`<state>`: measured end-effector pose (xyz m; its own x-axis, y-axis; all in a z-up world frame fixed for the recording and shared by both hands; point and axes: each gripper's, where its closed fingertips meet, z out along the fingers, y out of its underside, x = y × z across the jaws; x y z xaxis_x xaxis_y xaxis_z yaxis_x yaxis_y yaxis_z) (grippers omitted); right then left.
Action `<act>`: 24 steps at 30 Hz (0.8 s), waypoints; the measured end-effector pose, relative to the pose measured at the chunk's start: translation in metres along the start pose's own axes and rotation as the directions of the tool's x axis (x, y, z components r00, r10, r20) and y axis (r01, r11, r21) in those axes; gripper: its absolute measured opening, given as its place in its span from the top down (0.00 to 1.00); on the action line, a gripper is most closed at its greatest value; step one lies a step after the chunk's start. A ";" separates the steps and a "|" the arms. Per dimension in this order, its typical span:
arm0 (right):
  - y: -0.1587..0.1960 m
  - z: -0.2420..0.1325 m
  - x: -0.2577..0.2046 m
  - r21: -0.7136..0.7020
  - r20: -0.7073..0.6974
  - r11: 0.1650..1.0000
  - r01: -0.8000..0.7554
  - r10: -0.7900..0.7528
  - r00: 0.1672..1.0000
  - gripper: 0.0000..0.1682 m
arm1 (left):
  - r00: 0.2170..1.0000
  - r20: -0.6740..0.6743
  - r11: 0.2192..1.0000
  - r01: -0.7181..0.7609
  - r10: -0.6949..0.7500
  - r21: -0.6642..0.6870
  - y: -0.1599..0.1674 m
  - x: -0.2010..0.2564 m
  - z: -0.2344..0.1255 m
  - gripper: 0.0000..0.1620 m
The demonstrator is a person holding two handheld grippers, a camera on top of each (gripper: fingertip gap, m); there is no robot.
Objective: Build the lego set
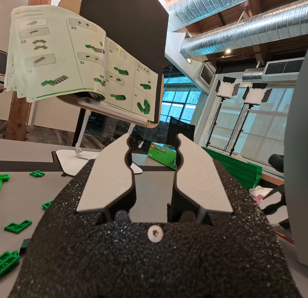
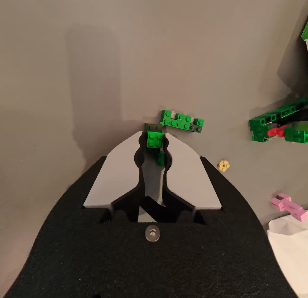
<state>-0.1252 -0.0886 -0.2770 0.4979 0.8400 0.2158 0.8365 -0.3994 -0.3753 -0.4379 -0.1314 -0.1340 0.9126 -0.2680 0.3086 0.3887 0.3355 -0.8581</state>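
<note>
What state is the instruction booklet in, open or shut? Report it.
Open. The instruction booklet rests on a white stand, two pages spread flat with building steps showing; its left pages curl outward.

Left gripper point(image 1: 153, 149): black speckled foam-textured body, two pale grey fingers with wavy black inner edges, one silver hex screw, knurled knob. Right gripper point(image 2: 153, 139): same build.

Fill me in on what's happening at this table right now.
A person is building a Lego set with two handheld grippers. The right gripper is closed around a bright green two-by-two brick directly over a small L-shaped green brick assembly on the grey table. The left gripper is open and empty, pointing toward the open instruction booklet on its white stand. Loose green plates lie nearby.
</note>
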 end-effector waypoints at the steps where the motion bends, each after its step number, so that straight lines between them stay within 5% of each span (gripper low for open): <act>1: -0.002 0.001 0.000 -0.002 0.009 1.000 0.010 -0.010 1.000 0.89 | 1.000 0.001 1.000 -0.002 0.002 0.001 0.000 0.000 0.000 0.70; 8: -0.052 0.014 -0.001 0.085 0.053 0.973 0.215 -0.220 0.974 0.89 | 1.000 0.025 1.000 -0.011 0.011 0.014 -0.006 -0.008 -0.003 0.70; 13: -0.121 0.028 -0.012 0.255 0.070 0.865 0.432 -0.462 0.884 0.90 | 0.999 0.042 0.999 -0.023 0.022 0.025 -0.011 -0.014 -0.005 0.70; 18: -0.180 0.038 -0.037 0.431 0.065 0.628 0.649 -0.739 0.671 0.90 | 0.998 0.056 0.999 -0.036 0.034 0.029 -0.013 -0.018 -0.007 0.70; 24: -0.188 0.039 -0.069 0.530 0.152 0.413 0.741 -0.905 0.397 0.89 | 0.997 0.064 0.999 -0.038 0.036 0.036 -0.016 -0.022 -0.007 0.70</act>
<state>-0.3261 -0.0569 -0.2568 -0.5945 0.7504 0.2888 0.5930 0.6518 -0.4728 -0.4657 -0.1375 -0.1298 0.9321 -0.1974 0.3037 0.3582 0.3776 -0.8539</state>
